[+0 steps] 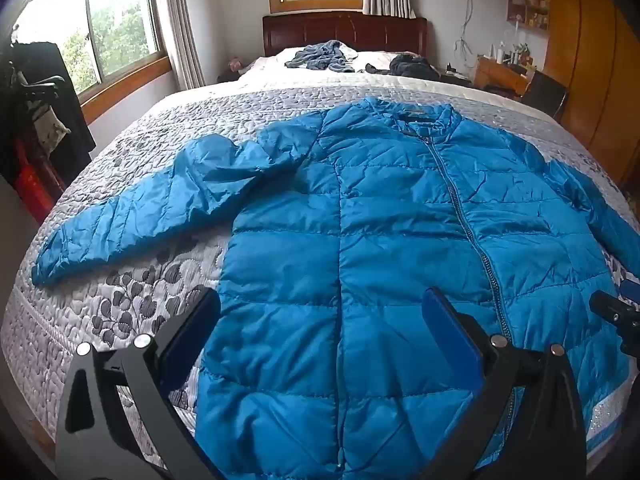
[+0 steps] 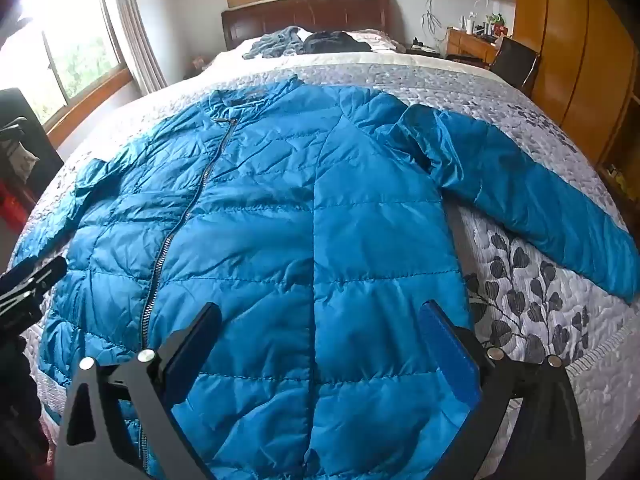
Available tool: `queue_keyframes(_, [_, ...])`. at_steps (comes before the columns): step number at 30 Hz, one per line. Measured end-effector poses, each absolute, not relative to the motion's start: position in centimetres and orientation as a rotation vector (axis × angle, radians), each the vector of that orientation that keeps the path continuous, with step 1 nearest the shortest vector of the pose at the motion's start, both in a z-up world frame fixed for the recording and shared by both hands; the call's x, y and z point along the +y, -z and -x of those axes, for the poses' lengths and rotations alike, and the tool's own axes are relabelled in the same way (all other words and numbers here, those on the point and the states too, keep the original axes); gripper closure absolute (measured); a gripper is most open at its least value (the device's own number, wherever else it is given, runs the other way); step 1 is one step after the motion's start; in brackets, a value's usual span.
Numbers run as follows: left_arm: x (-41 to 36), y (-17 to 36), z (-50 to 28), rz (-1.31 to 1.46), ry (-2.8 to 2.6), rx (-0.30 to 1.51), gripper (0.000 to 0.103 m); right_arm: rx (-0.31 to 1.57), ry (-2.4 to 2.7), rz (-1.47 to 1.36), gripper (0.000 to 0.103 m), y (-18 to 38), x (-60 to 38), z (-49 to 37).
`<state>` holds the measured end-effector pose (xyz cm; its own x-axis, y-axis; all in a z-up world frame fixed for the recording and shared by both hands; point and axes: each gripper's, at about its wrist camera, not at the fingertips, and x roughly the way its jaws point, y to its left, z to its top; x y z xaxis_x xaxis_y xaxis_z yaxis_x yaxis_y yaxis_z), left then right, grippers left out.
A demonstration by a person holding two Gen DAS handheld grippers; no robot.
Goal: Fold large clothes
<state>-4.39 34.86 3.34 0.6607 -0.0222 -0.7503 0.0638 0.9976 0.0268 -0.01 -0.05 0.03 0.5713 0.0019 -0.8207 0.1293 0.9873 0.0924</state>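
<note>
A blue quilted down jacket [image 1: 380, 240] [image 2: 280, 240] lies flat and zipped on the bed, collar toward the headboard. Its left sleeve [image 1: 132, 216] stretches out to the left and its right sleeve [image 2: 540, 200] to the right. My left gripper [image 1: 320, 304] hovers open over the jacket's lower left half, nothing between its fingers. My right gripper [image 2: 320, 316] hovers open over the lower right half, also holding nothing. The right gripper's tip [image 1: 616, 312] shows at the right edge of the left wrist view; the left gripper's tip [image 2: 32, 280] shows at the left edge of the right wrist view.
The bed has a grey leaf-patterned quilt [image 1: 132, 304] [image 2: 532, 312]. Crumpled grey clothes [image 1: 320, 56] and dark clothes [image 1: 412, 66] lie near the wooden headboard [image 1: 344, 32]. A chair [image 2: 514, 62], a desk and a wooden wardrobe [image 2: 560, 40] stand at the right; windows and a clothes rack [image 1: 36, 120] at the left.
</note>
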Motion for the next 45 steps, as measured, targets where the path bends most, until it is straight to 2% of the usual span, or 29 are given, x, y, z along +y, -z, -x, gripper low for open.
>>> queue_keyframes(45, [34.83,-3.41,4.52,-0.061,0.046,0.85,0.003,0.956,0.097,-0.138,0.004,0.09,-0.16,-0.14])
